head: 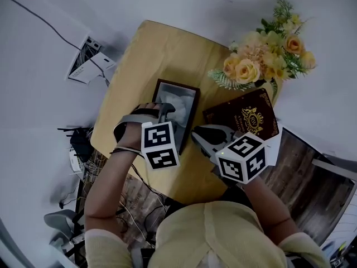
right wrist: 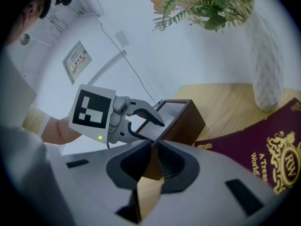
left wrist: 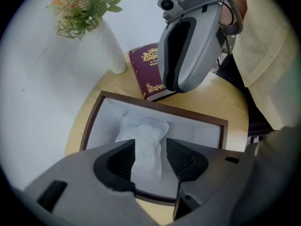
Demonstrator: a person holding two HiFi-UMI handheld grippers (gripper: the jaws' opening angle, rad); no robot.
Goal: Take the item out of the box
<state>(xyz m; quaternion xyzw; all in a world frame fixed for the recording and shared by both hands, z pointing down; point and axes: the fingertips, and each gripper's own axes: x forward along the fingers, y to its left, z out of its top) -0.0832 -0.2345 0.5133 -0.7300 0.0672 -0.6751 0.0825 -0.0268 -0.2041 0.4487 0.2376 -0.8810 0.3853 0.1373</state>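
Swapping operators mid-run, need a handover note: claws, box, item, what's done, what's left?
Left claw: open, pointing down over the open box. The white wrapped item shows between its jaws, not gripped.
Right claw: shut, empty, held beside the box.
Done: box is open and the left claw is lined up on the item.
Left: close on the item, lift it clear of the box, probably set it on the table.

The box (right wrist: pixel 184 124) is dark brown (white inside), the item (left wrist: pixel 143 140) white, the book (left wrist: pixel 146 72) maroon with gold print.
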